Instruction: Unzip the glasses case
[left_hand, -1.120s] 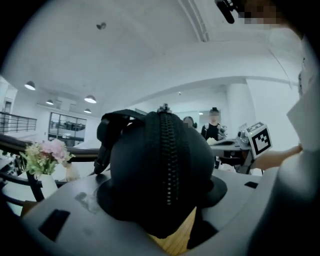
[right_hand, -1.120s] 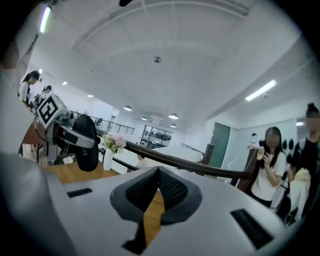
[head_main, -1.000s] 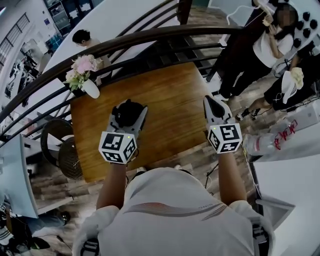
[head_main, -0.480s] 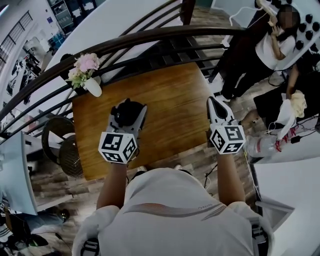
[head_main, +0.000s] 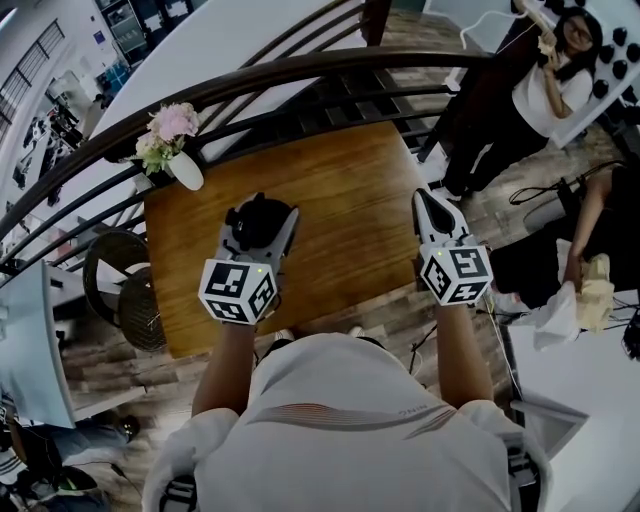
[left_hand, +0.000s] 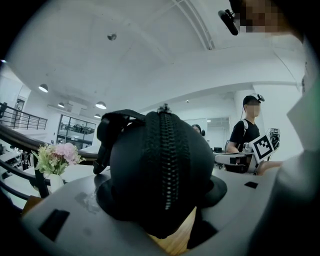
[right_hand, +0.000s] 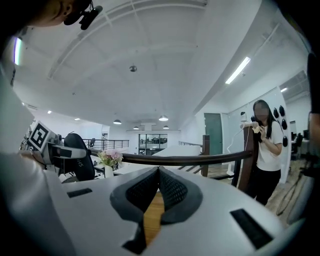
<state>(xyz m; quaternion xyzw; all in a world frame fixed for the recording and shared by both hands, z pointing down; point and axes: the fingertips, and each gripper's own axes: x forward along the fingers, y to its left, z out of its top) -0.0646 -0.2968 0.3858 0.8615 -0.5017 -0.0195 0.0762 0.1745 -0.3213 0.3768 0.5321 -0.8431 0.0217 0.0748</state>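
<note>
A black zippered glasses case (head_main: 258, 222) sits between the jaws of my left gripper (head_main: 262, 218), which is shut on it above the wooden table (head_main: 340, 190). In the left gripper view the case (left_hand: 160, 170) fills the middle, its zipper running up the front to a pull at the top, with a black strap at its left. My right gripper (head_main: 428, 203) hangs over the table's right edge, shut and empty; in the right gripper view its pads (right_hand: 172, 187) meet at the tips. From there the left gripper with the case (right_hand: 80, 162) shows at the left.
A white vase of pink flowers (head_main: 170, 140) stands on the table's far left corner. A dark curved railing (head_main: 300, 75) runs behind the table. A person in a white shirt (head_main: 545, 85) stands at the far right, and another person (left_hand: 247, 132) stands behind a desk.
Both grippers have stayed nearly still. The person at the right has moved and bent down by the white table.
</note>
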